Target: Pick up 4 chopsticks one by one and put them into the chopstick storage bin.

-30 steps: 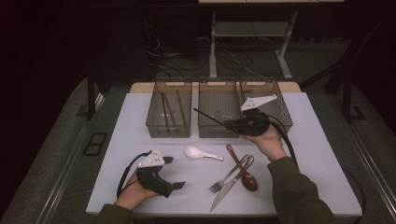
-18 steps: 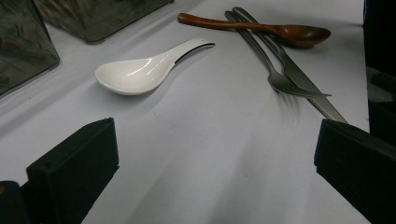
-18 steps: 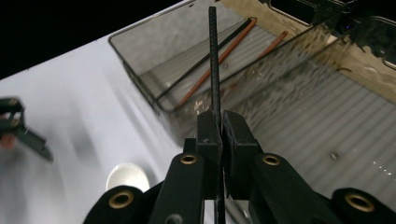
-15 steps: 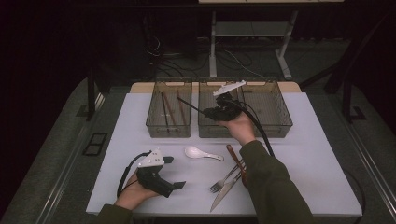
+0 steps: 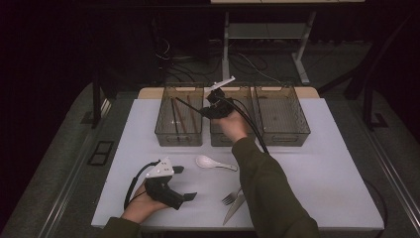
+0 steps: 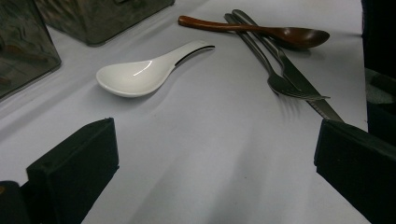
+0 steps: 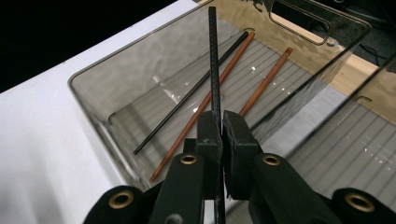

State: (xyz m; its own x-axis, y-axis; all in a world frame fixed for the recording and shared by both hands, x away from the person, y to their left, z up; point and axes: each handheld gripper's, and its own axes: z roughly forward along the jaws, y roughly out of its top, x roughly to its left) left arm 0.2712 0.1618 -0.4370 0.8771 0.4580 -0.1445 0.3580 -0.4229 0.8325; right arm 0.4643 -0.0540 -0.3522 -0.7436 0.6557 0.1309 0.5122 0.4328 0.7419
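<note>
My right gripper is shut on a black chopstick, which sticks out ahead of the jaws over the left clear bin. In that bin lie another black chopstick and two brown ones. My left gripper rests on the white table near the front edge. It is open, with nothing between its jaws. Ahead of it lie a white spoon, a fork, a knife and a wooden spoon.
Three clear bins stand in a row at the back of the table; the middle one and the right one are beside the left bin. The right forearm crosses the table above the cutlery. Dark floor surrounds the table.
My right gripper has carried the black chopstick leftward, from over the right bin past the middle bin to the left bin. The left gripper has stayed put.
</note>
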